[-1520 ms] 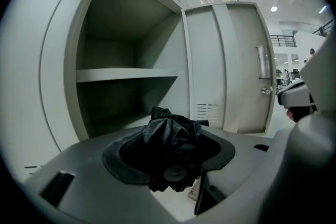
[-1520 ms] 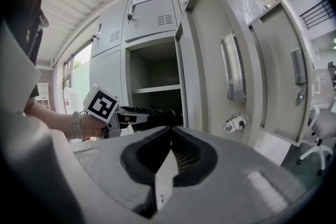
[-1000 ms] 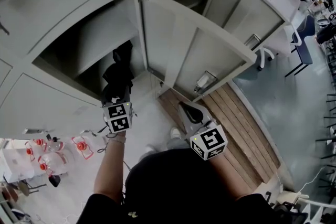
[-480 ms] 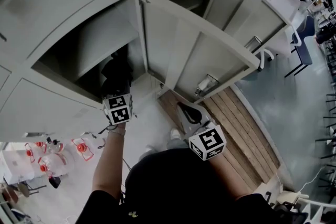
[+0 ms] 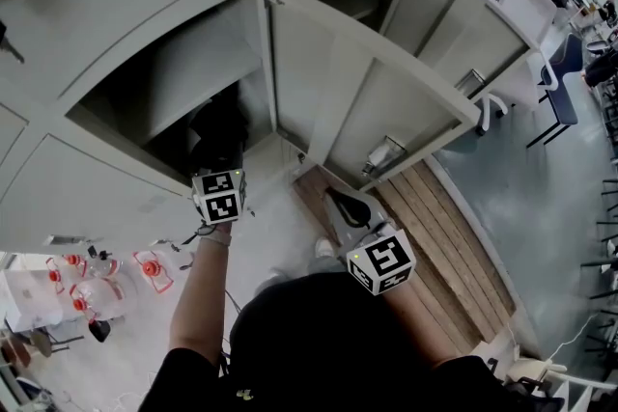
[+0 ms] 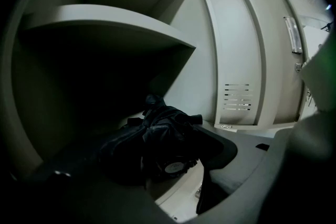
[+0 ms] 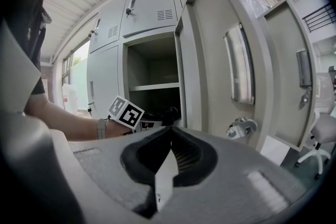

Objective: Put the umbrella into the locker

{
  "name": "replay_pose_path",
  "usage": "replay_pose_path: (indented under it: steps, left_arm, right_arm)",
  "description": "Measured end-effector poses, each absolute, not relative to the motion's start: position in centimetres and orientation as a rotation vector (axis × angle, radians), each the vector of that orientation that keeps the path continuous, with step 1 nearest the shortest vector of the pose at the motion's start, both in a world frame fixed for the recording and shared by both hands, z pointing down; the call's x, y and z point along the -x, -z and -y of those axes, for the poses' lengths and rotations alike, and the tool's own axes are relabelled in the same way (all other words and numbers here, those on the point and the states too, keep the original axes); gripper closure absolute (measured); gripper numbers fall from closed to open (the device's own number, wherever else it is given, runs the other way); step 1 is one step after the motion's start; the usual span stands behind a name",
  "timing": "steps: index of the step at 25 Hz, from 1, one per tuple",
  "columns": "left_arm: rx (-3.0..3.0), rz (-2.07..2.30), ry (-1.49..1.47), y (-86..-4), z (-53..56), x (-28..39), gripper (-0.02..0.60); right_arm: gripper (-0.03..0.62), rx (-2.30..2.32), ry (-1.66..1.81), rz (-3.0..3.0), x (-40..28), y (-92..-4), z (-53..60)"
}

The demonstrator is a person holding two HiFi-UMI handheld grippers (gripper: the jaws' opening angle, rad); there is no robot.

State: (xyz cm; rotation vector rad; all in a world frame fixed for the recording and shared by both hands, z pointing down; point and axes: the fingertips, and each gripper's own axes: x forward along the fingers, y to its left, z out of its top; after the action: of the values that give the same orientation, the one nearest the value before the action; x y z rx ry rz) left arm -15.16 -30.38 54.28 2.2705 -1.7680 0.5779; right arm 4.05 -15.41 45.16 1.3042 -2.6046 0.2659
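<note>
A folded black umbrella [image 6: 164,136] lies on the floor of the open grey locker [image 5: 145,82], under its shelf [image 6: 105,18]. My left gripper [image 6: 173,157] reaches into the locker mouth. Its jaws have just been opening and stand wide, with the umbrella between them and resting on the locker floor. In the head view the umbrella [image 5: 220,123] shows as a dark bundle just beyond the left gripper [image 5: 218,154]. My right gripper [image 5: 344,204] hangs back near the person's body. In its own view, the right gripper [image 7: 170,131] is shut on nothing.
The locker's door [image 5: 367,101] stands open to the right of the left gripper. Another open door [image 5: 463,10] lies further right. A wooden platform [image 5: 439,232] covers the floor below. Red-capped bottles [image 5: 87,277] sit at lower left, and an office chair [image 5: 491,99] stands at right.
The left gripper has edged a little further toward the locker mouth with the umbrella in front of it. The right gripper has stayed where it was.
</note>
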Motion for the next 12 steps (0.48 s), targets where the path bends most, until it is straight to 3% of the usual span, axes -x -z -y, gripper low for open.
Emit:
replay_pose_path:
  steps: [8, 12]
  left_arm:
    - [-2.303, 1.739, -0.642, -54.5, 26.0, 15.2, 0.302]
    - [-2.317, 1.731, -0.702, -55.7, 23.8, 15.5, 0.375]
  right_arm:
    - [0.597, -1.234, -0.267, 2.641, -2.2, -45.4, 15.1]
    - [0.597, -1.206, -0.274, 2.649, -1.6, -45.6, 14.8]
